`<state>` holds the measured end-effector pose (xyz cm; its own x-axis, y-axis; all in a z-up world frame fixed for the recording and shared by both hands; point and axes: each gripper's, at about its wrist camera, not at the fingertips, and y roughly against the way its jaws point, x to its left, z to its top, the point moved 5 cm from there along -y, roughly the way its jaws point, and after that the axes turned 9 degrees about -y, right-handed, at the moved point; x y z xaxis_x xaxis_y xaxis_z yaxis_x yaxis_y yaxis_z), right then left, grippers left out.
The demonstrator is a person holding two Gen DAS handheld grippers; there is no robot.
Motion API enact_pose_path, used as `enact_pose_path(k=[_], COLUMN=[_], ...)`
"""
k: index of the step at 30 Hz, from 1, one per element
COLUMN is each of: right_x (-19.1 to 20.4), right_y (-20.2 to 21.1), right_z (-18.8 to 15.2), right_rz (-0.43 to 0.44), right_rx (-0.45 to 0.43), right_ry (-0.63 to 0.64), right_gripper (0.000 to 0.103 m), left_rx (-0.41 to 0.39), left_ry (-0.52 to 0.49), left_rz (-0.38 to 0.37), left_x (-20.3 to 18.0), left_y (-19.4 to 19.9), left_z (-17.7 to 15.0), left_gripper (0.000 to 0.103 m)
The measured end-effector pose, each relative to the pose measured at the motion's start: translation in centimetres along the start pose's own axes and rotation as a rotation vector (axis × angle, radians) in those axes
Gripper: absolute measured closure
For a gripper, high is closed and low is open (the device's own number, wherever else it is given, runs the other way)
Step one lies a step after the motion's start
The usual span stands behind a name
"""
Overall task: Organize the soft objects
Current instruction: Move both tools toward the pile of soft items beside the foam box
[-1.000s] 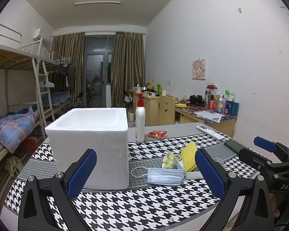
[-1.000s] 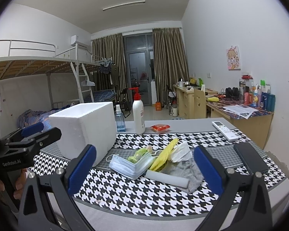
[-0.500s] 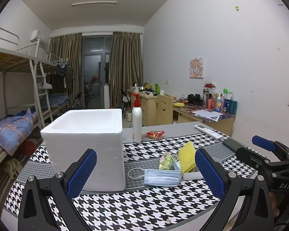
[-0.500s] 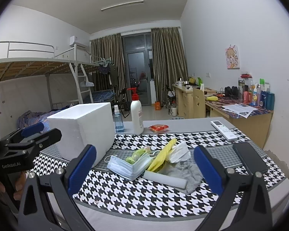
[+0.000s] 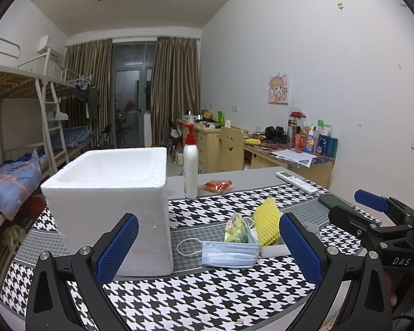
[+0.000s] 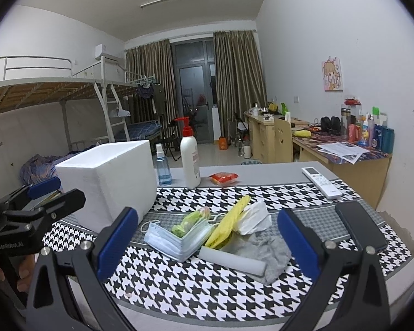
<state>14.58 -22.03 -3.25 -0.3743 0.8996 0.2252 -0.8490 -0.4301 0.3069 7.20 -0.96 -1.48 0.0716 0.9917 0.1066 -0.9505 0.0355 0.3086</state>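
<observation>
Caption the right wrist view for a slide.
Open right hand-held gripper faces a pile of soft objects beside a white foam box.

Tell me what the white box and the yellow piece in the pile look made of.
White box: looks like expanded polystyrene foam, matte, with thick walls and a grainy surface. Yellow piece: probably soft foam netting, judging by its open mesh texture and how it stands bent; it could be a sponge.

foam box (image 6: 107,176): white, open-topped, upright, 9 o'clock | face mask (image 6: 176,238): blue, folded, 6 o'clock | yellow foam net (image 6: 229,220): tilted, centre | grey cloth (image 6: 270,251): crumpled, 4 o'clock | white roll (image 6: 231,259): lying flat, touching cloth
</observation>
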Motion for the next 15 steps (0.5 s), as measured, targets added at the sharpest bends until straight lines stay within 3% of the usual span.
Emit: enact_pose_path(k=[15], right_x=[-2.1], right_y=[-2.4], right_z=[0.1], right_rz=[-0.053], right_rx=[0.068], right_ry=[-0.002], right_gripper=[0.001], left_rx=[0.085], left_ry=[-0.004], left_rz=[-0.055], left_x=[-1.3], left_y=[-3.7], left_z=[-0.4], left_gripper=[0.001])
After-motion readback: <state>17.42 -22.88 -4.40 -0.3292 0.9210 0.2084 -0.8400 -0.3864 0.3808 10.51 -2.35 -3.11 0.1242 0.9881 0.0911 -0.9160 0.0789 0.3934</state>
